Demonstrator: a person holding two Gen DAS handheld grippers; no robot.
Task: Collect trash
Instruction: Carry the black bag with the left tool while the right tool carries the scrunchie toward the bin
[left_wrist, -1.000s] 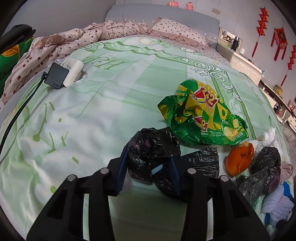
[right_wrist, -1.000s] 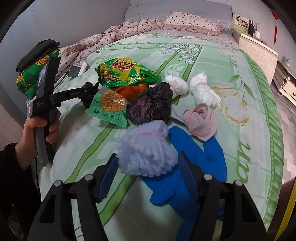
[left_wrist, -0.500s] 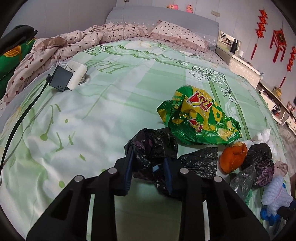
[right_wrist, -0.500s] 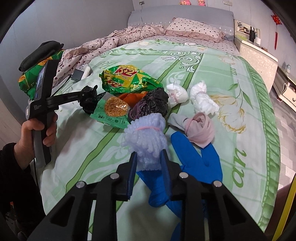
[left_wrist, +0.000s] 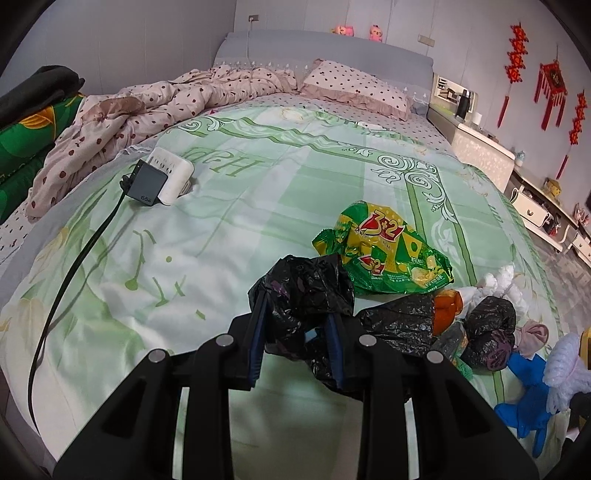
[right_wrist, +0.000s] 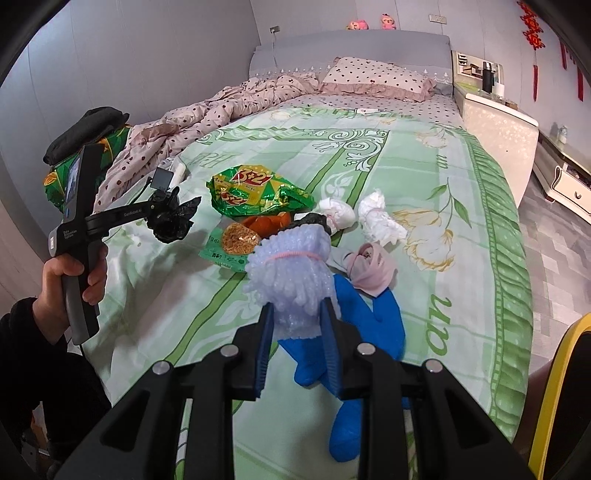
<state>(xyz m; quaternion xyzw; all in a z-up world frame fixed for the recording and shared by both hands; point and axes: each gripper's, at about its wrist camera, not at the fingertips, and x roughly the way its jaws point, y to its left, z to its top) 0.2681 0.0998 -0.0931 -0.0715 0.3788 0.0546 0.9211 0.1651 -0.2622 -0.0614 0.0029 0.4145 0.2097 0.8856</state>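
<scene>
My left gripper (left_wrist: 295, 314) is shut on a crumpled black plastic bag (left_wrist: 303, 284), held just above the green bedsheet (left_wrist: 221, 229). The right wrist view shows that bag (right_wrist: 173, 221) hanging from the left gripper, which a hand holds. My right gripper (right_wrist: 297, 314) is shut on a pale lilac bubble-wrap bundle (right_wrist: 291, 266) tied with a pink band, lifted off the sheet. Still on the bed are a green snack bag (right_wrist: 255, 192), an orange wrapper (left_wrist: 447, 306), two more black bags (left_wrist: 487, 336), white tissue wads (right_wrist: 376, 218), a pink cloth (right_wrist: 373, 266) and a blue glove (right_wrist: 354, 332).
A black charger and white power strip (left_wrist: 162, 181) lie at the far left, with a cable (left_wrist: 74, 266) trailing toward the near edge. A dotted quilt (left_wrist: 147, 107) and pillow (left_wrist: 354, 88) lie at the head. A yellow rim (right_wrist: 554, 387) shows at the right.
Both grippers' jaws narrowed onto their items, the left on the black bag and the right on the bubble-wrap bundle. Both then rose, lifting the items off the sheet.
</scene>
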